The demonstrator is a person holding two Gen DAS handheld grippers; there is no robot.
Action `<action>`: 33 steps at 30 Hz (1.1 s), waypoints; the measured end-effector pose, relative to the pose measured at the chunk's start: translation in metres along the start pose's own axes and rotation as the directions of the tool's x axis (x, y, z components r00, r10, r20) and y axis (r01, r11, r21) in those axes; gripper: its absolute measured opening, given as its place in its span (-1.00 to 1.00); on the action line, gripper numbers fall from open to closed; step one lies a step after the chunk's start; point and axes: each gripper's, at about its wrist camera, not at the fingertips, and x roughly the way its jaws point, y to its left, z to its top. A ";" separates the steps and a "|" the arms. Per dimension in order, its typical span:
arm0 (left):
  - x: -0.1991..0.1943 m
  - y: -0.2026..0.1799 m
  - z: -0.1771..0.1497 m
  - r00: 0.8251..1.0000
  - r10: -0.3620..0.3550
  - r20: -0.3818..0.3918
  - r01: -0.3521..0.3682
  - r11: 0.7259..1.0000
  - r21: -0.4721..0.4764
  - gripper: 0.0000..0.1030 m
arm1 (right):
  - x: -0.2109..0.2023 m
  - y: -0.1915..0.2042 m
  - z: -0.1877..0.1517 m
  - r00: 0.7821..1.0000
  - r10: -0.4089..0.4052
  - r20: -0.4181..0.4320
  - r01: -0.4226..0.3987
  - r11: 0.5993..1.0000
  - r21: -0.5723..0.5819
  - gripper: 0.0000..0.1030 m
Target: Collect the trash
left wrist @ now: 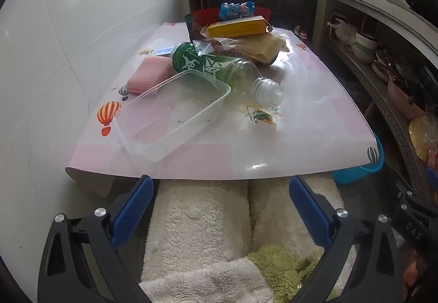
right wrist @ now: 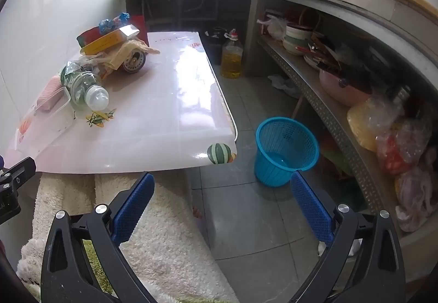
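Observation:
A low table (left wrist: 314, 122) with a pink printed cover carries the trash. A clear plastic tray (left wrist: 169, 114) lies nearest, and a green-labelled plastic bottle (left wrist: 219, 67) lies on its side behind it. Farther back sit a pink sponge (left wrist: 149, 74), crumpled brown paper (left wrist: 262, 48), a yellow box (left wrist: 236, 28) and a blue crumpled wrapper (left wrist: 236, 10). My left gripper (left wrist: 220, 191) hangs open and empty before the table's near edge. My right gripper (right wrist: 221, 188) is also open and empty, over the floor beside the table (right wrist: 164, 111). A blue mesh bin (right wrist: 284, 149) stands empty on the floor at the right.
Someone's legs in white fleece (left wrist: 202, 221) lie under both grippers. A white tiled wall (left wrist: 54, 57) bounds the left. Concrete shelves (right wrist: 342, 117) with bowls, a pink pot and bagged food run along the right. A bottle of yellow oil (right wrist: 232, 58) stands on the floor beyond the table.

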 end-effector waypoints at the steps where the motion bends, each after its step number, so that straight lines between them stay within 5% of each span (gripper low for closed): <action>1: 0.000 0.000 0.000 1.000 0.000 0.001 0.000 1.000 -0.001 0.89 | 0.001 0.000 0.000 1.000 0.000 -0.001 0.000 1.000 -0.002 0.85; 33: 0.001 0.003 0.000 1.000 0.004 -0.009 -0.004 1.000 -0.014 0.89 | -0.002 0.002 0.004 1.000 0.000 0.017 0.000 1.000 -0.012 0.85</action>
